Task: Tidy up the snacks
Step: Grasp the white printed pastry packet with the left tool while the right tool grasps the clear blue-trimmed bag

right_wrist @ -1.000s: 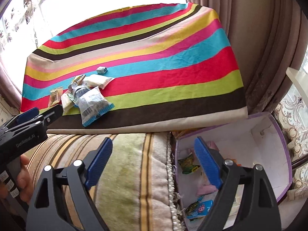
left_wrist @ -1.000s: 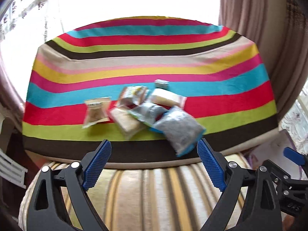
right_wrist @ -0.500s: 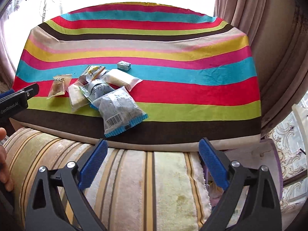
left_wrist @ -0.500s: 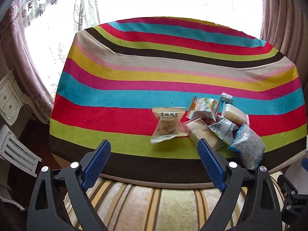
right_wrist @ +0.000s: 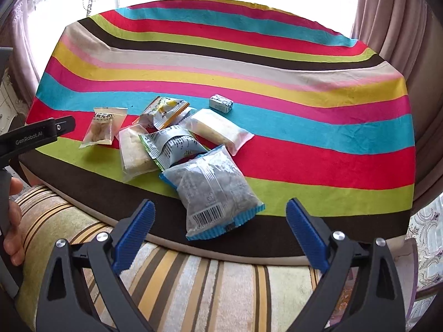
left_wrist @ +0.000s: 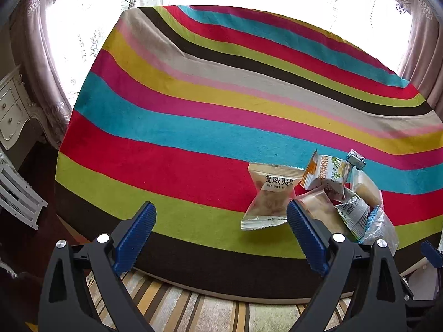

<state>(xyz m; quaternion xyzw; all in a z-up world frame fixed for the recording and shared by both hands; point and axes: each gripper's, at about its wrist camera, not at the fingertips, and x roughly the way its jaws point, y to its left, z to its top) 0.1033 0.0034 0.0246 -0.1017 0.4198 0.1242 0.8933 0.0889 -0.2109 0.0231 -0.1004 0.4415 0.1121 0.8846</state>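
We record one surface (right_wrist: 318,63) draped in a striped cloth of red, blue, green, brown, beige, pink and yellow bands. It stands before a bright window hung with pinkish curtains (right_wrist: 398,27) on either side; a white carved cabinet (left_wrist: 11,110) shows at the left in the left wrist view. One striped cushion (right_wrist: 193,285) lies against the near edge.

Snacks: we count seven packets, all gathered toward the near edge, left of its middle. Largest is one grey packet with blue ends (right_wrist: 213,191) and a barcode, reaching onto the brown band at the near edge. Behind it, one pale oblong packet (right_wrist: 218,127); one clear packet of pale bars (right_wrist: 133,152); one grey-green foil packet (right_wrist: 171,146) lying over its neighbours; one orange-and-white packet (right_wrist: 163,110); one clear packet with printed characters (right_wrist: 103,127), apart at the left of the heap. Smallest, one small blue-silver sweet (right_wrist: 221,103), standing alone toward the far side.

The right gripper (right_wrist: 218,238) has just been opening; its fingers stand wide apart with nothing between them, above the near edge. The left gripper (left_wrist: 221,238) is likewise spread wide and holds nothing, with the printed packet just beyond its right finger (left_wrist: 304,238). In the right wrist view one hand (right_wrist: 12,218) grips the left tool.
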